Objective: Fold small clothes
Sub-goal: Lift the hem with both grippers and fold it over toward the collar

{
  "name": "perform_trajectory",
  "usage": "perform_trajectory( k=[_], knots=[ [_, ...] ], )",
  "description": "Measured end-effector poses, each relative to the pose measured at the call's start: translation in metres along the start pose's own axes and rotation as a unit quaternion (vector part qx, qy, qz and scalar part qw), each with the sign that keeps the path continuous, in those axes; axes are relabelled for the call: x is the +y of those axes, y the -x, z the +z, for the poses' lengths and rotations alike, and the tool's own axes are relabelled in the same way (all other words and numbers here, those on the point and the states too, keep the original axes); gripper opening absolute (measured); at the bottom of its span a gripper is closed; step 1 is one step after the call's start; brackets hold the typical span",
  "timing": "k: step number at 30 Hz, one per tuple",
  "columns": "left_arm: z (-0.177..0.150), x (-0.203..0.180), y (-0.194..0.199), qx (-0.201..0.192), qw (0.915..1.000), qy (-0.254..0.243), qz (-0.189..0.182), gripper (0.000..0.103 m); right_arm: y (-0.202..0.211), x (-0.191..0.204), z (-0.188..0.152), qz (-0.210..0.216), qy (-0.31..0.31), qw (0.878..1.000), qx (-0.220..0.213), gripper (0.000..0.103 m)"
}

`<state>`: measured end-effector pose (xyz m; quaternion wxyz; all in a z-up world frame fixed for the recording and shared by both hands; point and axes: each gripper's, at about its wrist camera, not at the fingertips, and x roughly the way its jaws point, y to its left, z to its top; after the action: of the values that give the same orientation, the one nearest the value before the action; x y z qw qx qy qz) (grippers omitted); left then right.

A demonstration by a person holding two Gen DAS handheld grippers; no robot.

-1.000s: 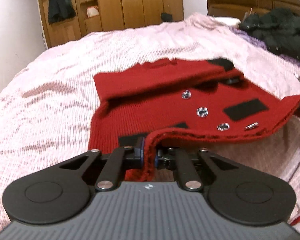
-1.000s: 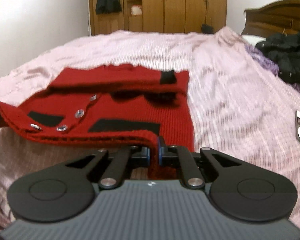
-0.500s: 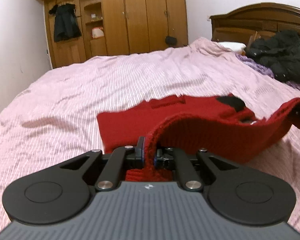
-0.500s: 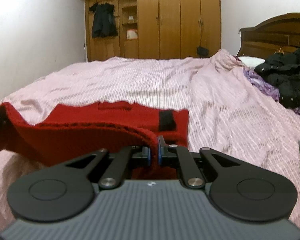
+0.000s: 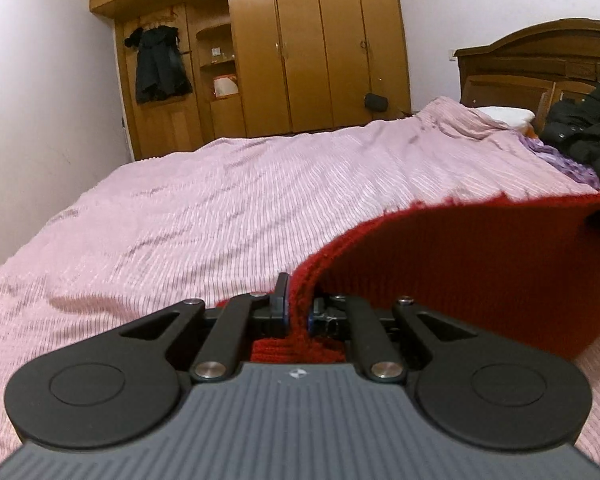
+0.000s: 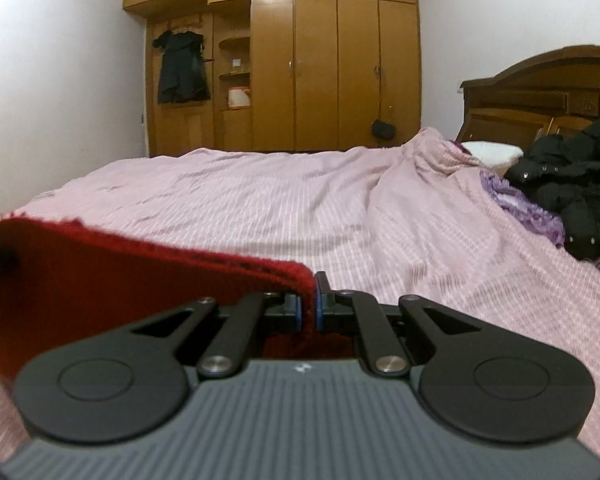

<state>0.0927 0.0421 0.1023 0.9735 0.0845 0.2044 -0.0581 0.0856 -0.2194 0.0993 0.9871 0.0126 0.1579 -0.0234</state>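
Note:
A small red knit cardigan hangs lifted over the pink bed, stretched between both grippers. My left gripper is shut on one corner of its edge, and the cloth runs off to the right. In the right wrist view the same red cardigan runs to the left, with my right gripper shut on its other corner. Only the plain back of the knit shows; its buttons and black patches are hidden. The far tip of each other gripper peeks in at the cloth's far end.
The pink striped bedspread spreads out ahead. A black jacket and purple cloth lie at the right by the wooden headboard. A wooden wardrobe with a hanging dark garment fills the far wall.
Both grippers have risen and moved forward with the cardigan's front edge, lifting it off the bed. The buttoned face has passed out of sight, and the views now look more level.

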Motion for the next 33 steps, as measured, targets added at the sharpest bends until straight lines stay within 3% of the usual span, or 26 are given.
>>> perform_trajectory(
  k=[10, 21, 29, 30, 32, 33],
  knots=[
    [0.025, 0.001, -0.08, 0.024, 0.9994, -0.019, 0.019, 0.008, -0.073, 0.015, 0.008, -0.044, 0.032, 0.998, 0.013, 0.008],
    [-0.001, 0.01, -0.199, 0.115, 0.9934, 0.002, 0.008, 0.008, -0.147, 0.026, -0.034, -0.065, 0.039, 0.992, 0.104, 0.009],
    [-0.023, 0.011, -0.207, 0.113, 0.9935, -0.011, 0.003, 0.009, -0.16, 0.033, -0.049, -0.067, 0.072, 0.989, 0.109, 0.011],
    [-0.023, 0.012, -0.207, 0.113, 0.9936, -0.009, 0.001, 0.01, -0.158, 0.033, -0.048, -0.065, 0.07, 0.989, 0.109, 0.011],
    [-0.021, 0.013, -0.199, 0.112, 0.9937, -0.009, 0.003, 0.022, -0.156, 0.028, -0.045, -0.057, 0.059, 0.991, 0.11, 0.012],
    [-0.02, 0.013, -0.196, 0.111, 0.9937, -0.01, 0.006, 0.033, -0.154, 0.024, -0.043, -0.052, 0.05, 0.991, 0.11, 0.013]
  ],
)
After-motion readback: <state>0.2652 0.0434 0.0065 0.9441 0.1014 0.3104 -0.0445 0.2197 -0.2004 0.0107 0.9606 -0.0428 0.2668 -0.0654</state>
